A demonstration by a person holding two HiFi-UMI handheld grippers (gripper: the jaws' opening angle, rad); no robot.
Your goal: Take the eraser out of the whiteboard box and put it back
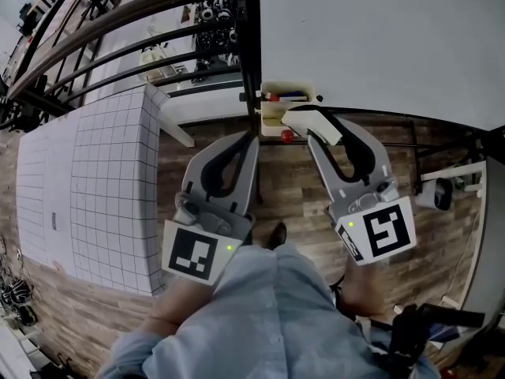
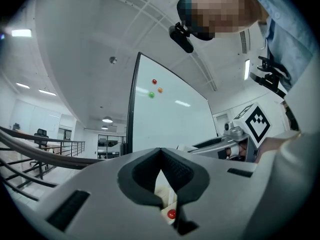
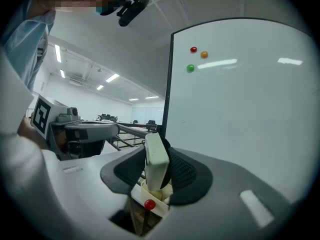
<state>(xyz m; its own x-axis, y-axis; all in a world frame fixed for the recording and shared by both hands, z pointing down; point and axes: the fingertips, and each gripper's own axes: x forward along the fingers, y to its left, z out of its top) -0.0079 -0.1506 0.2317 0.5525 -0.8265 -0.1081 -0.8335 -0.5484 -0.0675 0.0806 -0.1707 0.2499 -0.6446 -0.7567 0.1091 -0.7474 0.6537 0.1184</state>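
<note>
A cream whiteboard box (image 1: 278, 110) hangs at the whiteboard's (image 1: 379, 46) lower left corner, with markers inside and a red magnet (image 1: 286, 136) on its front. My right gripper (image 1: 313, 129) is shut on the white eraser (image 1: 312, 123), which it holds just in front of the box. In the right gripper view the eraser (image 3: 156, 159) stands upright between the pads, above the box (image 3: 156, 205). My left gripper (image 1: 252, 137) is shut and empty, close to the box's left side. The left gripper view shows the box (image 2: 165, 193) and the red magnet (image 2: 171, 214) through the gap below its jaws.
Three coloured magnets (image 3: 193, 49) stick high on the whiteboard. A white gridded panel (image 1: 102, 188) stands to the left, with a dark railing (image 1: 118, 22) beyond it. A small camera (image 1: 434, 194) on a stand sits at the right. The floor is wood planks.
</note>
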